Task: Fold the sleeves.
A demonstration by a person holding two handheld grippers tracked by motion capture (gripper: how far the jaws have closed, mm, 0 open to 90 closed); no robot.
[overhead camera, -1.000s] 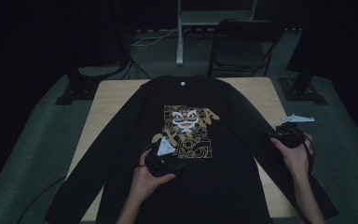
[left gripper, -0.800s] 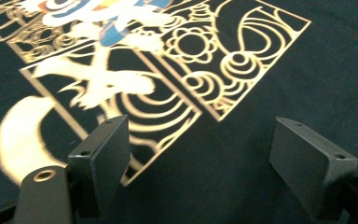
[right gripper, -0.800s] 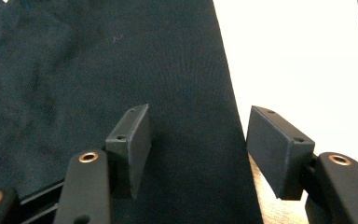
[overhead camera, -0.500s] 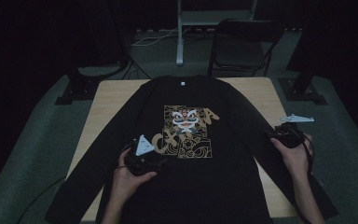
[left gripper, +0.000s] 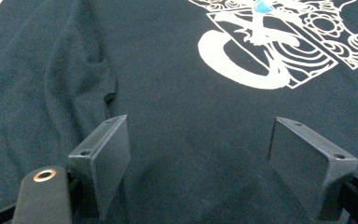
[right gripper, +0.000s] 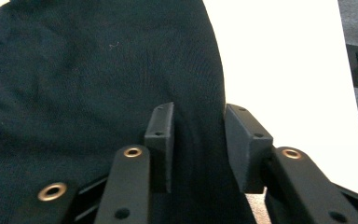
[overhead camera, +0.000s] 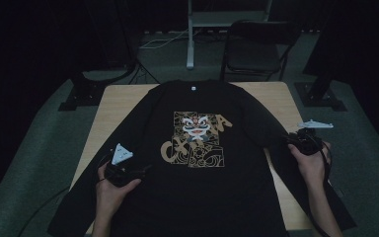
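A black long-sleeved shirt (overhead camera: 202,197) with a gold and white print (overhead camera: 197,140) lies flat, front up, on a wooden table (overhead camera: 113,108). My left gripper (overhead camera: 137,171) hovers low over the shirt's left side, near where the sleeve meets the body. In the left gripper view it (left gripper: 199,123) stands open, with only flat cloth (left gripper: 168,70) beneath it. My right gripper (overhead camera: 293,143) is at the right sleeve. In the right gripper view its jaws (right gripper: 199,112) have just been closing, and the sleeve's edge (right gripper: 200,70) runs between them with a gap left.
Bare table (right gripper: 284,70) lies just right of the sleeve's edge. Behind the table stand a dark chair (overhead camera: 256,47) and a metal post (overhead camera: 191,34). Black stand bases sit on the floor at the left (overhead camera: 81,91) and at the right (overhead camera: 321,94).
My left hand has slid left across the shirt, from below the print to the shirt's left side. The right hand has stayed at the right sleeve.
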